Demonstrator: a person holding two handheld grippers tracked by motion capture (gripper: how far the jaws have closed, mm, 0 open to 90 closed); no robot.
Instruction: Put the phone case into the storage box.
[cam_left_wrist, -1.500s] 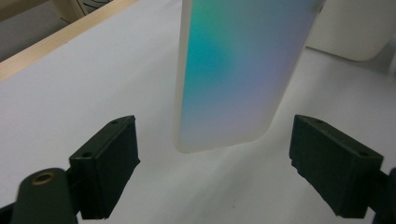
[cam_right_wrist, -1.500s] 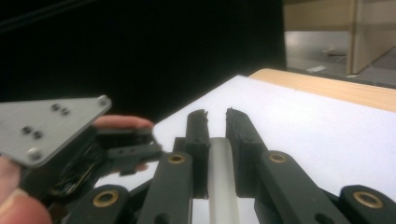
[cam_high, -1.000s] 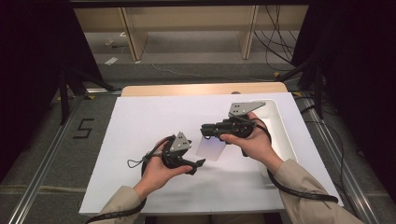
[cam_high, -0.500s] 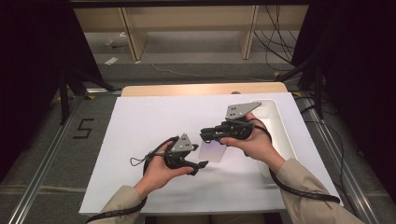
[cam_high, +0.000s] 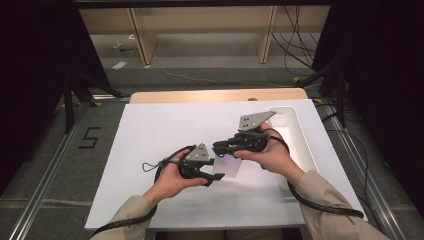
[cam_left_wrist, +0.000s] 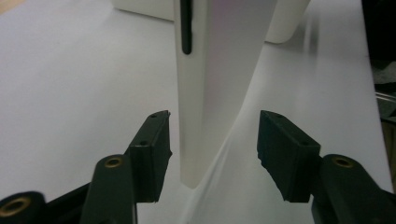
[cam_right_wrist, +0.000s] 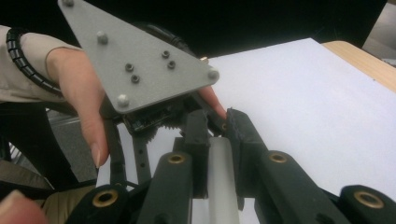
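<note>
A thin white slab (cam_high: 227, 167) with a black slot on its edge is held just above the white table (cam_high: 150, 135). My right gripper (cam_high: 220, 148) comes from the right and is shut on the slab's (cam_right_wrist: 219, 177) edge. In the right gripper view its jaws (cam_right_wrist: 217, 127) pinch the white edge. My left gripper (cam_high: 212, 177) stands open at the slab's lower end. In the left gripper view the slab (cam_left_wrist: 219, 70) stands upright between the spread jaws of the left gripper (cam_left_wrist: 212, 135), and neither pad touches it.
A long white tray (cam_high: 295, 137) lies along the table's right side, just behind my right hand; its wall (cam_left_wrist: 285, 23) shows beyond the slab. The left gripper's grey plate (cam_right_wrist: 135, 60) and the left hand crowd the right gripper view. A wooden edge (cam_high: 215, 95) runs along the back.
The left gripper has slid a little to the right, so its open jaws now straddle the slab. The right gripper has kept its hold and barely moved.
</note>
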